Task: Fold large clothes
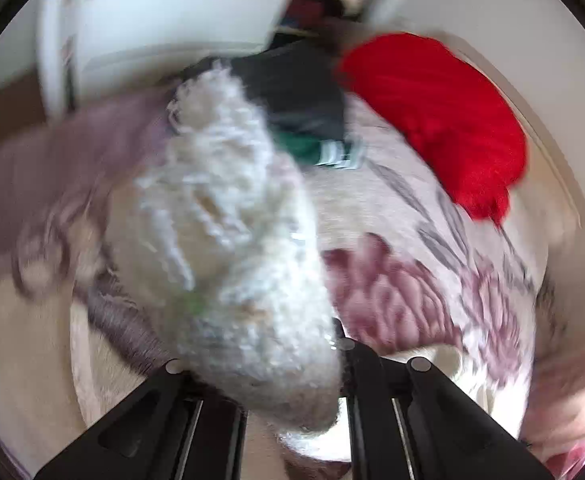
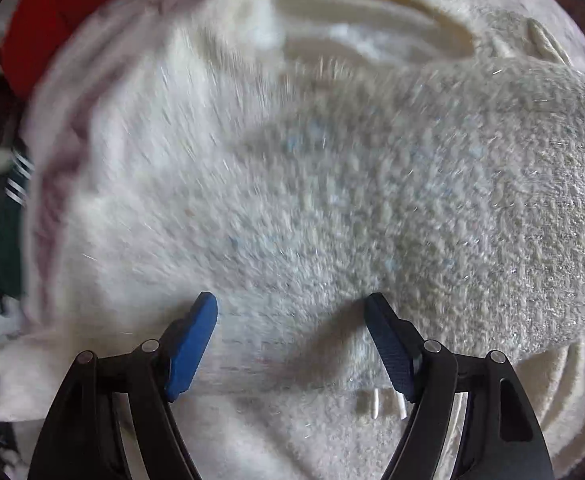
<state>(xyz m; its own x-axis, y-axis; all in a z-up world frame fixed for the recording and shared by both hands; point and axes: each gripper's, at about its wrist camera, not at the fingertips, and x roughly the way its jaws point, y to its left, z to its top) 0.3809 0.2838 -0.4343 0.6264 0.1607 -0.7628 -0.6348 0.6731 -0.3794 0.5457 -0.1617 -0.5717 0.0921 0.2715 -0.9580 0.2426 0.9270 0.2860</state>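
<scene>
Here the fuzzy white garment (image 1: 228, 240) fills the middle of the left wrist view, bunched into a thick roll that runs from the upper middle of the frame down to the bottom centre, where it passes between the black arms of the left gripper (image 1: 292, 392). The fingertips of that gripper are buried under the pile, so I cannot tell whether they are clamped on it or merely around it. Behind the roll, in the right half of the frame, lies a floral bedspread (image 1: 392, 280) with dull pink blooms. A red garment (image 1: 444, 120) sits on it at the upper right, and a dark garment (image 1: 304, 92) with a green, white-striped cuff lies just beside it at the upper middle. A white cabinet (image 1: 164, 20) stands at the upper left. All of this is smeared by blur. In the right wrist view the white garment (image 2: 332, 200) covers nearly the whole frame, with a ribbed opening at the top. The right gripper (image 2: 292, 308) is at the bottom centre, its blue fingers (image 2: 190, 352) set well apart and pressed against the pile, gripping nothing. The red garment (image 2: 52, 12) shows at the upper left and the dark one (image 2: 4, 216) at the left edge.
</scene>
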